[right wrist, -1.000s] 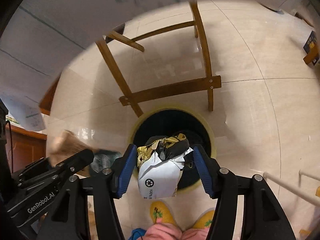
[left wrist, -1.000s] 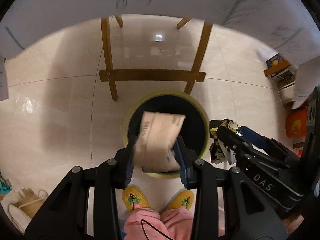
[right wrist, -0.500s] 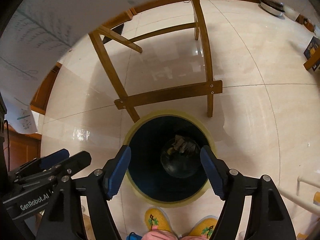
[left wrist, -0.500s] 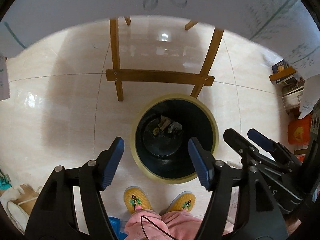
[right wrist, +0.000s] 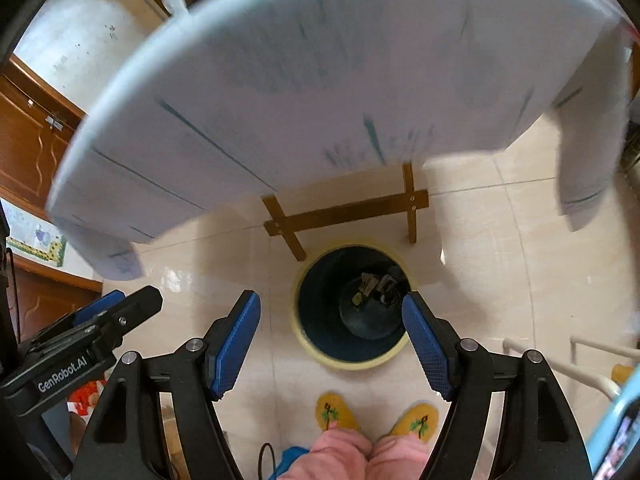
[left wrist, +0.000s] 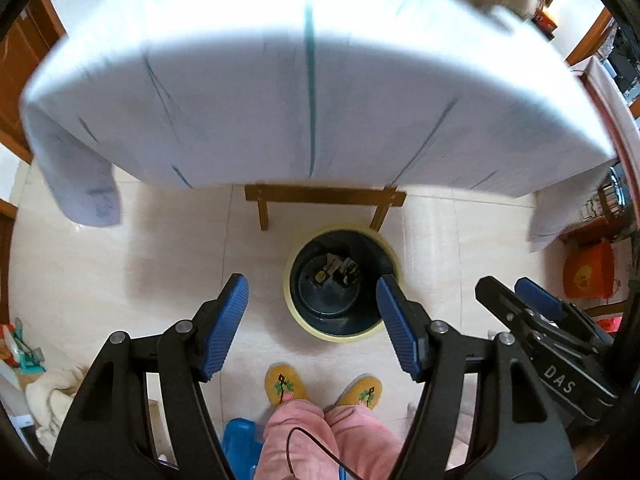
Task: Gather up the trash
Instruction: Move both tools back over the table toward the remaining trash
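Observation:
A round bin [left wrist: 299,312] with a yellow rim and dark inside stands on the tiled floor below both grippers; it is also in the right wrist view [right wrist: 304,344]. Crumpled trash [left wrist: 338,268] lies at its bottom, seen again as trash [right wrist: 378,284]. My left gripper [left wrist: 312,324] is high above the bin, open, with nothing between its blue pads [left wrist: 224,328]. My right gripper [right wrist: 332,340] is likewise open and empty above the bin. Each gripper shows at the other view's edge: right gripper [left wrist: 520,300], left gripper [right wrist: 116,312].
A table under a white patterned cloth [left wrist: 312,92] fills the upper half of both views, its wooden legs [left wrist: 324,196] just behind the bin. A person's yellow slippers [left wrist: 286,388] and pink trousers are below. An orange container [left wrist: 586,276] stands right, wooden cabinets [right wrist: 28,148] left.
One second ago the left gripper held a brown paper wrapper and the right a crumpled packet over the bin. Both opened, the trash fell in, and both grippers rose well above the bin.

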